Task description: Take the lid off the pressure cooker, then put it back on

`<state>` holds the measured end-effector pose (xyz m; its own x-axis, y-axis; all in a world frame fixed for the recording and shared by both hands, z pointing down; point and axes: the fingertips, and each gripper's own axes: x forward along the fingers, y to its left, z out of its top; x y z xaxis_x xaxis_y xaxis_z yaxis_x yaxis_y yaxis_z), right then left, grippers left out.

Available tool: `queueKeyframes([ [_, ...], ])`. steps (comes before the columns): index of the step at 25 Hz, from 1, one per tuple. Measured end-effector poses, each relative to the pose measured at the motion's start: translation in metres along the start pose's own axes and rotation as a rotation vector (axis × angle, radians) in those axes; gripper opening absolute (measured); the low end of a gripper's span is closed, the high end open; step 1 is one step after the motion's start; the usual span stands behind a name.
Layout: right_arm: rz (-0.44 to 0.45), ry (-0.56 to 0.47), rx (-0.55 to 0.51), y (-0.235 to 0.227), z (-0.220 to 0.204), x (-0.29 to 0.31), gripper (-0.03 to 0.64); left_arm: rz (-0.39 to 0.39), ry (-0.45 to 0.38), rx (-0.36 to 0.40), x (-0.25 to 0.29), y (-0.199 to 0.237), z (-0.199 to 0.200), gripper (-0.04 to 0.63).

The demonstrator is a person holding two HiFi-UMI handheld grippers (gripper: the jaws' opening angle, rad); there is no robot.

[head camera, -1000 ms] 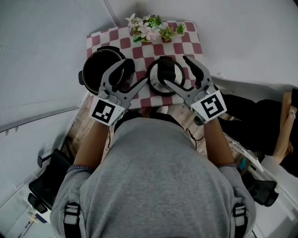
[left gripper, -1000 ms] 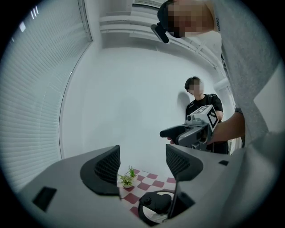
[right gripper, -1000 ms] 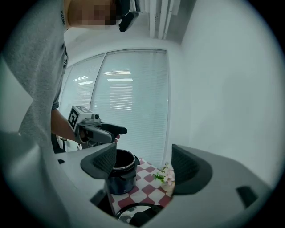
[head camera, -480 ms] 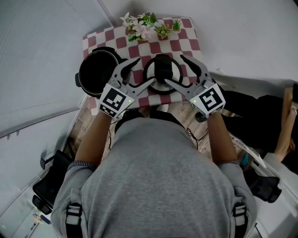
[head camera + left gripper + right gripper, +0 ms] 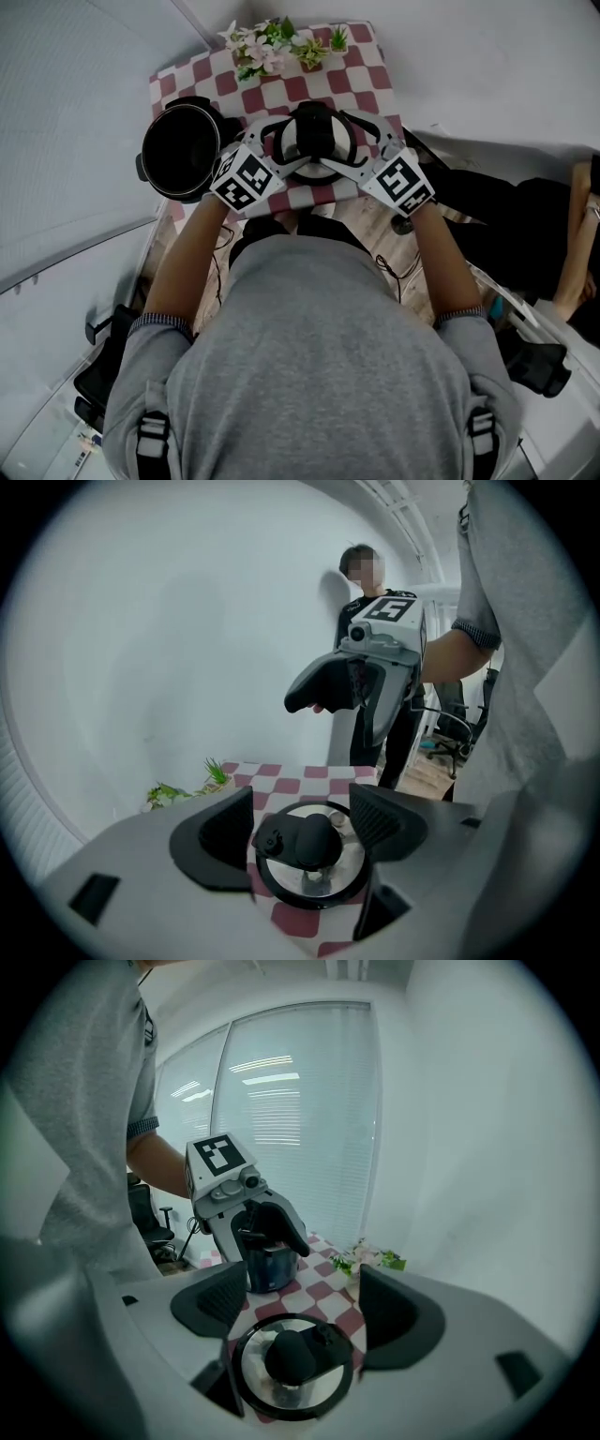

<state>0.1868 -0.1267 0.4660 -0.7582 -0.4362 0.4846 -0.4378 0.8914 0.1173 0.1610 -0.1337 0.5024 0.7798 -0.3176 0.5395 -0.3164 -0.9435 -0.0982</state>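
- Both grippers have swung in since a second ago: my left gripper has come off the pot's side and now faces my right gripper across the lid.
- Lid is off the cooker, lying flat on the checkered cloth with its black knob up.
- Left gripper: jaws spread wide, one pad on each side of the lid. They're holding nothing, and the knob shows in the gap between them.
- Right gripper: same story from the lid's other side, with the jaws well apart and the lid low between them, nothing clamped.
- From the head view, the two marker cubes sit on my side of the lid, and the jaws reach round it from left and right.
- Pot stands open just left of the lid, its inside dark.
- Flowers lie beyond the lid at the cloth's far edge.
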Motion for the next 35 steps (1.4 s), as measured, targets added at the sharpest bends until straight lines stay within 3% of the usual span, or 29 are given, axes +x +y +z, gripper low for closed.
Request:
queueKeyframes([
  [10,0.104,0.162,-0.017,0.004,-0.056,0.021,0.387,-0.096,0.189,0.062,0.048,-0.008,-0.036,0.335],
  [17,0.155,0.291,-0.052,0.005,-0.104,0.05,0.345,-0.148,0.344,0.131,0.084,-0.017,-0.077,0.336],
  [26,0.25,0.459,-0.091,0.012,-0.162,0.082,0.347,-0.185,0.454,0.133,0.116,-0.021,-0.12,0.335],
  [35,0.322,0.614,-0.203,0.023,-0.208,0.111,0.351,-0.22,0.524,0.15,0.132,-0.022,-0.152,0.335],
])
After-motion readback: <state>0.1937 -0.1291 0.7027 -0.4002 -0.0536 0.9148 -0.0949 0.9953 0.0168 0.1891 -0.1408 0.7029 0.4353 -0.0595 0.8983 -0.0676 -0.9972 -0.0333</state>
